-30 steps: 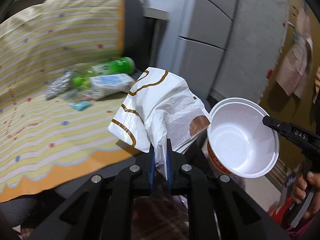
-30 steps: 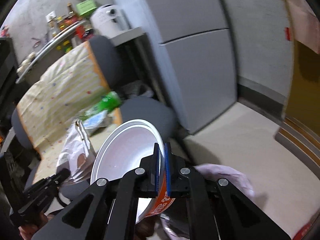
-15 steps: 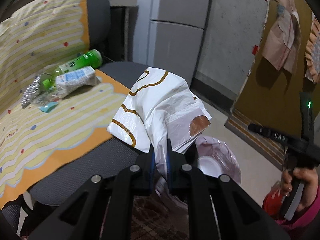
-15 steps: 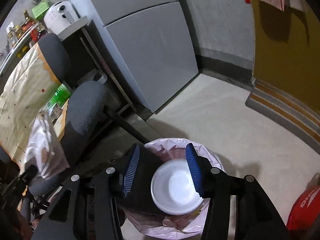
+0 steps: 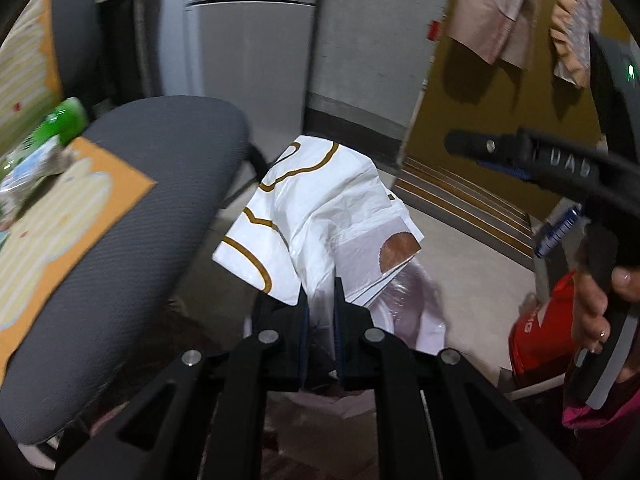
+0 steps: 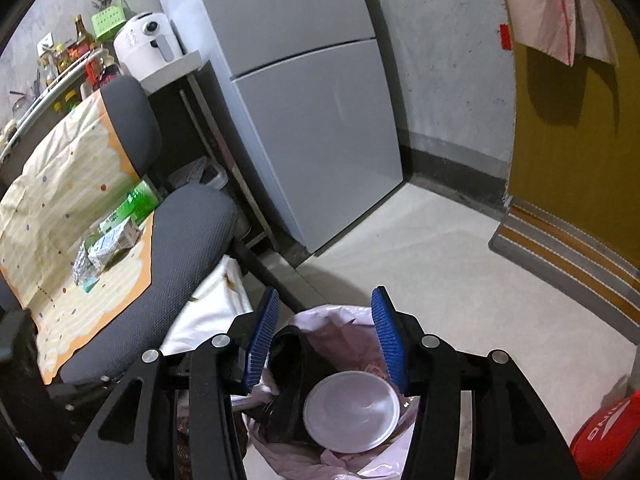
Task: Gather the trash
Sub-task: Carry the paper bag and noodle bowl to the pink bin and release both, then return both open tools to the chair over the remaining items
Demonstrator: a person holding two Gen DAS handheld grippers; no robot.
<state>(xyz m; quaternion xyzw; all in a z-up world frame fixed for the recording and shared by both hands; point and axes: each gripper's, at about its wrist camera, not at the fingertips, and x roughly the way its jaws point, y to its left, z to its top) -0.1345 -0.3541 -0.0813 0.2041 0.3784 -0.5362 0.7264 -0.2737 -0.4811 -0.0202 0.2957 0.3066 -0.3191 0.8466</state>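
bin [image 6: 348, 320]: near rim cut off by frame bottom | red bag [image 6: 608, 436]: cropped at corner | chair litter [image 5: 36, 148]: motion-blurred | plastic bag [image 5: 320, 216]: hides bin

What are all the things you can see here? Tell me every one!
Bowl: one, white, inside the bin.
Bin liner: one, pale pink, lining the bin on the floor.
Plastic bag: one, white with brown lines, pinched in the left gripper.
Chair: one, dark grey, left of the bin.
Cloth: one, yellow striped with orange edge, draped over the chair.
Bottle: one, green, lying on the cloth.
Carton: one, white and green, crushed beside the bottle.
Fridge: one, grey, against the wall.
Air fryer: one, white, on a shelf.
Left gripper: black, shut on the bag.
Right gripper: black with blue pads, open above the bin.
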